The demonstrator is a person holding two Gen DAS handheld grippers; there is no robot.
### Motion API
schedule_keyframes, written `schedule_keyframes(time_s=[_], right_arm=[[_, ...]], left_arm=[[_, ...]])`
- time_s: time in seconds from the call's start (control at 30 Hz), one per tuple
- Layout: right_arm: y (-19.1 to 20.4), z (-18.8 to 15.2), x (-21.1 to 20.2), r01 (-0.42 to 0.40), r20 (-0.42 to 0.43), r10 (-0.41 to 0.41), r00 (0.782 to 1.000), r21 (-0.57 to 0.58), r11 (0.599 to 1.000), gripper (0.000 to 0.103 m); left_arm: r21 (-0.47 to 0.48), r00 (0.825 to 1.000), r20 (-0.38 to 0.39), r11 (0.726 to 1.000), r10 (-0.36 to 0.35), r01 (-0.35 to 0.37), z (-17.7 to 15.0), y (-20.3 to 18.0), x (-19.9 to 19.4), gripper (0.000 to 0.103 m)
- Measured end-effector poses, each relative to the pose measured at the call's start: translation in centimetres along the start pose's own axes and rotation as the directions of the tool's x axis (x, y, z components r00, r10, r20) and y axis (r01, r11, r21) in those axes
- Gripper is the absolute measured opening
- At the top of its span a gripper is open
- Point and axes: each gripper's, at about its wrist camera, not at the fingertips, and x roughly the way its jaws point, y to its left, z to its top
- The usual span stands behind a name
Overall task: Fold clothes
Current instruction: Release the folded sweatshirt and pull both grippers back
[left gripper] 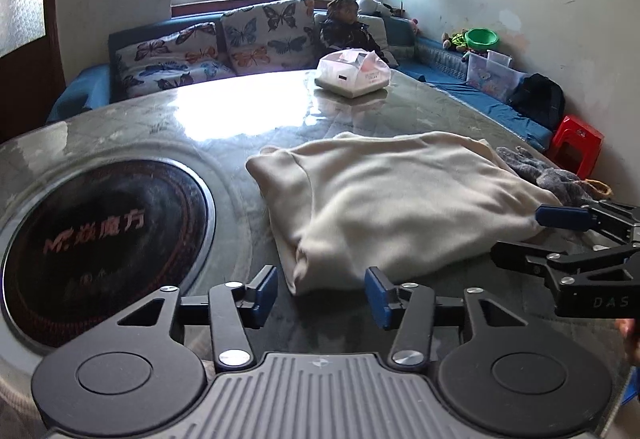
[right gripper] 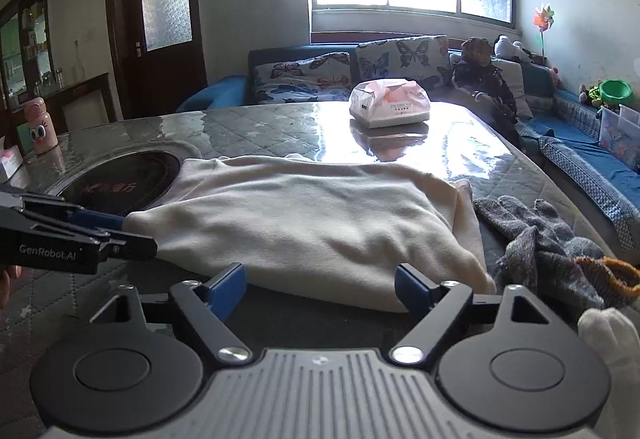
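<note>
While both tools gape, left tool (left gripper: 322,293), right tool (right gripper: 320,285), low before cream garment (left gripper: 384,199)

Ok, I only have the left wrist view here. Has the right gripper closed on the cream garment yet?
Observer: No. The right gripper is open, one finger on each side of the near edge of the cream garment, with nothing pinched.
Operator: Anything close to it that I can't see?
Observer: Yes, something white and soft-looking lies just right of it, below the grey garment. I cannot tell what it is.
Operator: And further out on my left?
Observer: A pink bottle stands upright at the far left edge of the table, beyond the black cooktop disc.
</note>
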Motion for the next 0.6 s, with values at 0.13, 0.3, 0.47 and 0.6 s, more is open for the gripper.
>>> schedule_keyframes(time_s=[0.13,0.3,0.47,0.6], right_arm=[[0.6,-0.3,-0.4,0.013,-0.002,-0.013,1.0,0.008,1.0,0.095],[1.6,-0.8,-1.1,0.025,-0.004,-0.025,1.0,-0.006,1.0,0.103],[2.2,-1.2,-1.6,0.037,-0.014,-0.037,0.999,-0.003,0.999,0.103],[2.6,-1.5,-1.8,0.045,-0.025,-0.045,0.999,0.002,0.999,0.103]], left_arm=[[-0.004,1.0,-0.001,1.0,0.007,-0.007,-0.7,-0.4,-0.9,0.065],[-0.017,1.0,-0.003,1.0,0.012,-0.012,-1.3,-0.7,-2.0,0.083],[-0.022,1.0,0.003,0.999,0.026,-0.026,-1.9,-0.8,-3.0,0.094],[-0.025,0.999,0.0,0.999,0.033,-0.033,-2.4,-0.8,-3.5,0.097]])
